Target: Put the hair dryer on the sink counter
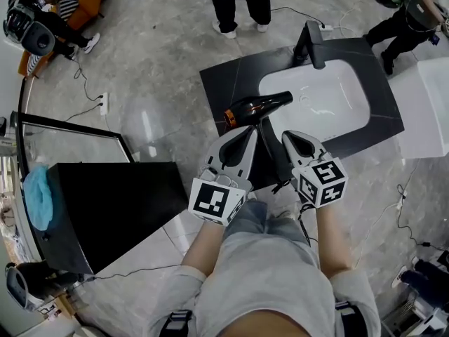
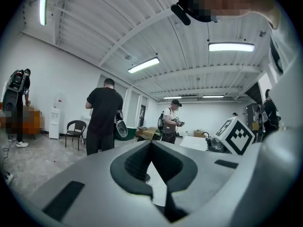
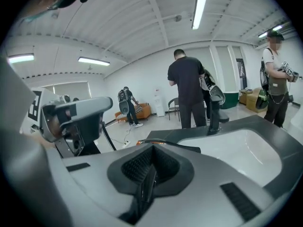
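Observation:
The black hair dryer [image 1: 256,106] with an orange rear ring lies on the dark sink counter [image 1: 224,83], just left of the white basin [image 1: 330,97]. Its handle runs toward me between the two grippers. My left gripper [image 1: 249,133] hovers near the dryer's left side, jaws together with nothing in them; its own view faces the room [image 2: 151,143]. To the right of the handle, my right gripper [image 1: 291,137] is shut and empty. In the right gripper view the hair dryer [image 3: 175,145] shows just beyond the closed jaws of my right gripper [image 3: 152,148].
A black faucet [image 1: 312,44] stands at the basin's far edge. A low black cabinet [image 1: 112,209] is to my left, a white unit [image 1: 428,104] to the right. People [image 1: 238,2] stand beyond the counter. Cables [image 1: 88,90] trail on the marble floor.

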{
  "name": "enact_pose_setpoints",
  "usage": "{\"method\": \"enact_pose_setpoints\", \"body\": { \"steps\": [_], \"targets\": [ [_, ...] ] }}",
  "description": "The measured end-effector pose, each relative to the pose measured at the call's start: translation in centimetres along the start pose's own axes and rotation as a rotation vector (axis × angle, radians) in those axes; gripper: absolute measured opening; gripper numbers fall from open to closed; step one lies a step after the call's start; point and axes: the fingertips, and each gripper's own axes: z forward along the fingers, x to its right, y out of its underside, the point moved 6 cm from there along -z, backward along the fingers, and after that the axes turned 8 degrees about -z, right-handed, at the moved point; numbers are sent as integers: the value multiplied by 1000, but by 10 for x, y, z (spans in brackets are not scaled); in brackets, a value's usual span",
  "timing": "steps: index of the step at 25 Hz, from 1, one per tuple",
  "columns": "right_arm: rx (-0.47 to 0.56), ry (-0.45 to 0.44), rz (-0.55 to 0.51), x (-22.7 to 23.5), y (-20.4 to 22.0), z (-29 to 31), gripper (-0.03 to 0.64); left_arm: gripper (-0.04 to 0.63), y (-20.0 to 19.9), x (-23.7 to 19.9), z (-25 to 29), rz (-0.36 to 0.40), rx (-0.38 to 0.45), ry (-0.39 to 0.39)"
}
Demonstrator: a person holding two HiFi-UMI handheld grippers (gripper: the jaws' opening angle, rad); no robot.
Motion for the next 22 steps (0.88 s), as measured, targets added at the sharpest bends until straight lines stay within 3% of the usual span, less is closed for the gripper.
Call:
{"method": "enact_pose_setpoints", "body": {
  "steps": [22],
  "targets": [
    [387, 43, -77, 6, -47, -189, 9, 12, -19, 140, 11, 84, 33, 116]
  ]
}}
